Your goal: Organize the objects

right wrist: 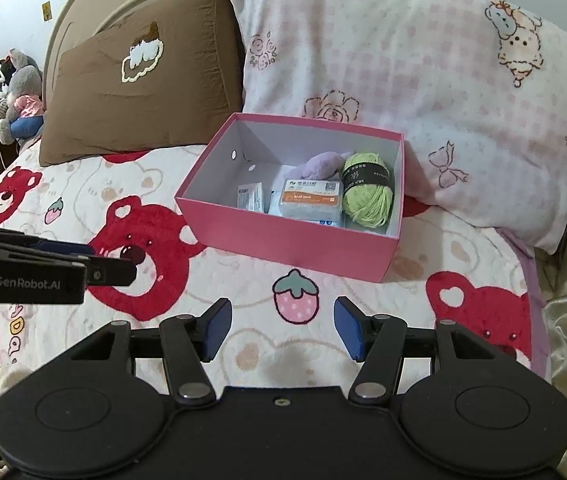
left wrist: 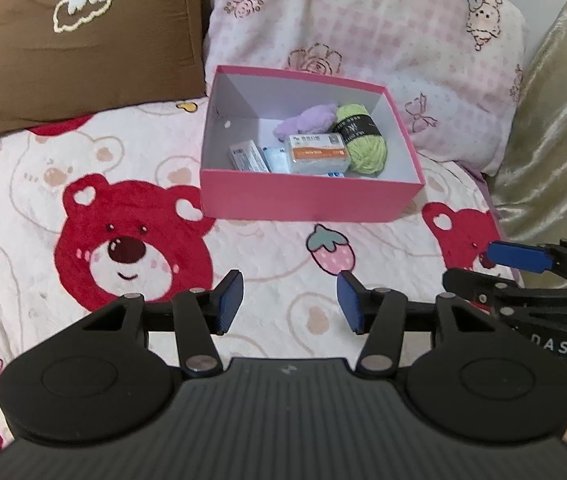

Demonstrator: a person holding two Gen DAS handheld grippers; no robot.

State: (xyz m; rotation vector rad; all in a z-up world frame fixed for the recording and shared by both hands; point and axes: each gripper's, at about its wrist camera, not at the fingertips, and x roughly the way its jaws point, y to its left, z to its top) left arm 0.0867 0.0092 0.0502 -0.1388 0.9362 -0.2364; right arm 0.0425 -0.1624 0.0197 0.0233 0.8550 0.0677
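Note:
An open pink box [left wrist: 307, 200] [right wrist: 283, 236] rests on the bed in front of the pillows. Inside lie a green yarn ball [left wrist: 361, 140] [right wrist: 367, 190], a purple fluffy item [left wrist: 305, 120] [right wrist: 323, 164], an orange-labelled packet [left wrist: 317, 154] [right wrist: 311, 200] and small white packets [left wrist: 247, 156] [right wrist: 250, 197]. My left gripper [left wrist: 289, 304] hangs open and empty over the blanket, short of the box. Nothing sits between the jaws of my open right gripper [right wrist: 283, 328] either, which is also nearer than the box. Each gripper shows at the edge of the other's view.
A bear-and-strawberry blanket [left wrist: 131, 248] [right wrist: 295, 292] covers the bed. A brown pillow [left wrist: 83, 52] [right wrist: 143, 92] and a pink checked pillow [left wrist: 363, 32] [right wrist: 403, 72] lean behind the box. Gold fabric [left wrist: 555, 120] lies at the right; plush toys [right wrist: 19, 92] sit far left.

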